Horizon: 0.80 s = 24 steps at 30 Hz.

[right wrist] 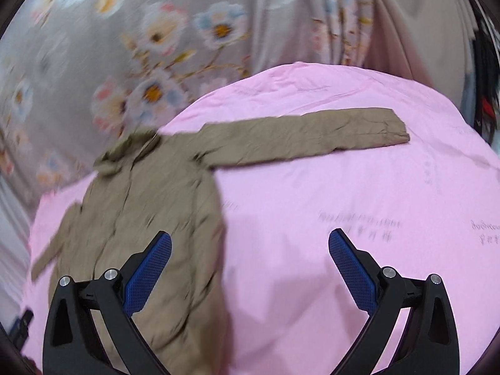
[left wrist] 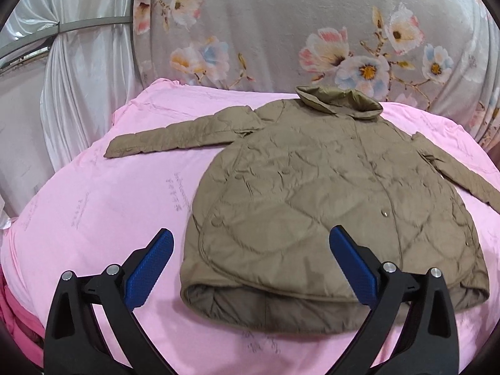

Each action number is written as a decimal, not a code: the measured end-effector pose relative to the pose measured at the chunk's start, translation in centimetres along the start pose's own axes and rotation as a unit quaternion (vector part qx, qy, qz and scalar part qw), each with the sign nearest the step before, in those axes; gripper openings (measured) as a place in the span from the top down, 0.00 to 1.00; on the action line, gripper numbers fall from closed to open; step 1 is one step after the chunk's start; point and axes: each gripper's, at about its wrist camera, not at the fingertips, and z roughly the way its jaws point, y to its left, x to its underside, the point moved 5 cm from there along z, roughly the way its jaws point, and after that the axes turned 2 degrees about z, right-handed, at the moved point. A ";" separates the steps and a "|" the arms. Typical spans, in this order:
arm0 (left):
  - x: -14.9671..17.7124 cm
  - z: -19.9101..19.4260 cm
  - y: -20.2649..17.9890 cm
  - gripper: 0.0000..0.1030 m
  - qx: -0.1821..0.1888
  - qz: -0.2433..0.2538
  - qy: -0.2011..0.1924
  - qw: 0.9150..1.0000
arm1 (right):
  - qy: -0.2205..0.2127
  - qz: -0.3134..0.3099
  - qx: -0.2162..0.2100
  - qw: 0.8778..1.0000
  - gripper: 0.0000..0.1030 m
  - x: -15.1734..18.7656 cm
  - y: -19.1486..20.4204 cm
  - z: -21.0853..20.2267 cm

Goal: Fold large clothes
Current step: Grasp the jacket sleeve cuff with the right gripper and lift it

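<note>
Left tongs: my left tongs (left wrist: pixel 251 265) were spread wide, their blue textured pads (left wrist: pixel 149 270) well apart and pinching nothing; they hung above the hem end of the coat without touching it.
Right tongs: my right tongs (right wrist: pixel 250 268) were equally wide apart and held nothing; the left pad sat over the coat's side, the right pad over bare pink sheet.
Coat: the olive-brown quilted padded coat (left wrist: pixel 315 193) lay flat and front-up on the bed, snaps closed, collar (left wrist: pixel 339 101) at the far end, hem nearest me.
Sleeves: I saw one sleeve (left wrist: pixel 175 140) stretched straight out to the left in the left wrist view; the other sleeve (right wrist: pixel 306 137) stretched out to the right in the right wrist view.
Bed: the pink sheet (left wrist: pixel 103 218) with faint printed lettering covered the bed under the coat.
Surroundings: a grey floral-print fabric (left wrist: pixel 281 25) hung behind the bed, and a white satin curtain (left wrist: pixel 81 72) stood at the left.
Obstructions: nothing lay on the coat.
Clarity: the right wrist view was motion-blurred.
</note>
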 end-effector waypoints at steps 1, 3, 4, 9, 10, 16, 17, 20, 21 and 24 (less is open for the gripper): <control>-0.6 0.4 0.1 0.05 -0.009 0.001 -0.001 1.000 | 0.001 0.015 0.005 1.000 0.05 -1.0 -1.1 0.8; -1.1 1.0 0.3 0.05 -0.019 -0.001 0.000 1.000 | 0.005 0.056 0.009 0.998 0.05 -3.3 -3.7 2.9; -1.4 1.5 0.5 0.05 -0.022 -0.004 0.003 1.000 | 0.003 0.070 0.011 0.997 0.05 -4.1 -4.6 3.5; -2.2 4.0 1.3 0.05 -0.033 -0.024 0.023 0.999 | -0.009 0.129 0.035 0.991 0.05 -7.6 -9.6 7.4; -2.3 4.4 1.4 0.05 -0.037 -0.025 0.025 0.999 | -0.008 0.146 0.040 0.988 0.05 -8.1 -10.8 8.4; -2.4 7.3 2.3 0.05 -0.063 -0.032 0.043 0.997 | -0.011 0.241 0.032 0.970 0.05 -9.0 -15.4 11.4; -2.4 7.6 2.3 0.05 -0.065 -0.031 0.044 0.996 | -0.017 0.256 0.027 0.966 0.08 -9.0 -15.9 11.7; -2.2 8.5 2.6 0.05 -0.072 -0.028 0.050 0.996 | -0.034 0.307 -0.003 0.951 0.31 -9.0 -17.2 12.4; -2.1 8.7 2.6 0.05 -0.074 -0.027 0.052 0.995 | -0.036 0.319 -0.008 0.947 0.39 -9.1 -17.4 12.6; -1.9 9.2 2.7 0.05 -0.080 -0.023 0.056 0.995 | -0.044 0.339 -0.005 0.940 0.69 -9.5 -17.9 13.4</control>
